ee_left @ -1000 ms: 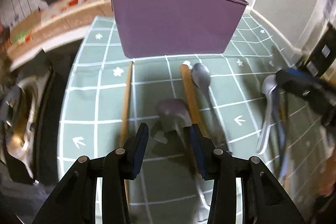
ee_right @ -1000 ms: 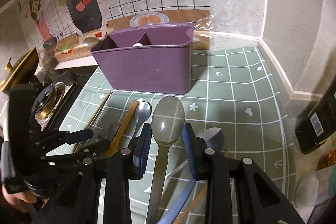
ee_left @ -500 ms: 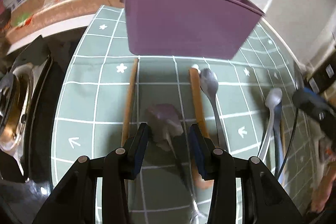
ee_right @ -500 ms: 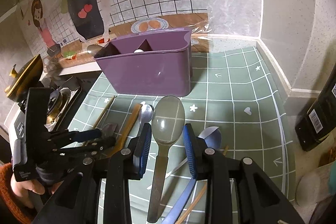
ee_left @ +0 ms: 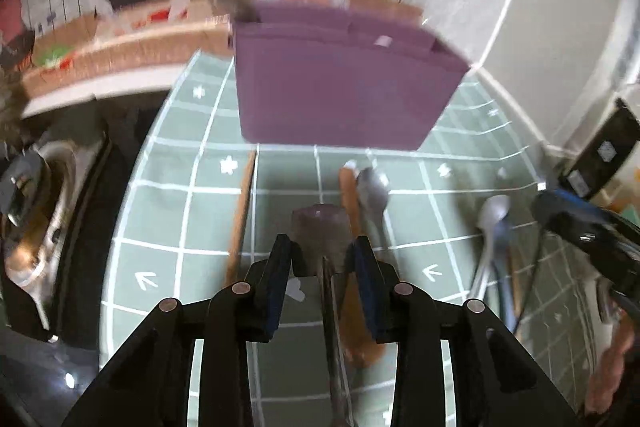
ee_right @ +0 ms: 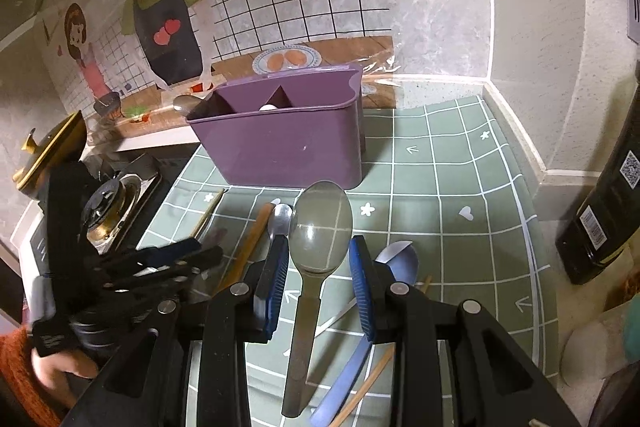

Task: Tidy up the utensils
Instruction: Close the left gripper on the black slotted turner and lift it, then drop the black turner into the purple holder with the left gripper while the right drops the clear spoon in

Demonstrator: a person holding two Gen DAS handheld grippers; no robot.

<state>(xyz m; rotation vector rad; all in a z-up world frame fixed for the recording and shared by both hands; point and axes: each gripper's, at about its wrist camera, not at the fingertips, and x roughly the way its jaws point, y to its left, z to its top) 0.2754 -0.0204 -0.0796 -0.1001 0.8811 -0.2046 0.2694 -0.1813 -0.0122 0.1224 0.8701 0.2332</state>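
Note:
A purple utensil caddy [ee_right: 288, 143] [ee_left: 344, 87] stands at the back of the green grid mat [ee_right: 460, 211]. My right gripper [ee_right: 318, 267] is shut on a large metal spoon [ee_right: 320, 227], held above the mat with the bowl forward. My left gripper [ee_left: 320, 259] is shut on a dark spatula-like utensil [ee_left: 318, 227], lifted above the mat; it shows blurred at the left in the right wrist view [ee_right: 172, 263]. On the mat lie a wooden-handled utensil [ee_left: 348, 195], a small metal spoon [ee_left: 372, 187], a wooden chopstick [ee_left: 240, 215] and a blue-handled spoon [ee_right: 396, 263].
A gas stove [ee_right: 108, 203] with a brass kettle [ee_right: 48, 151] sits left of the mat. A dark bottle [ee_right: 600, 215] stands at the right by the wall. A spoon bowl [ee_right: 186, 103] sticks out behind the caddy's left end.
My left gripper has lifted and pulled back a little with the dark utensil; its view is blurred by motion. My right gripper has risen slightly with the large spoon.

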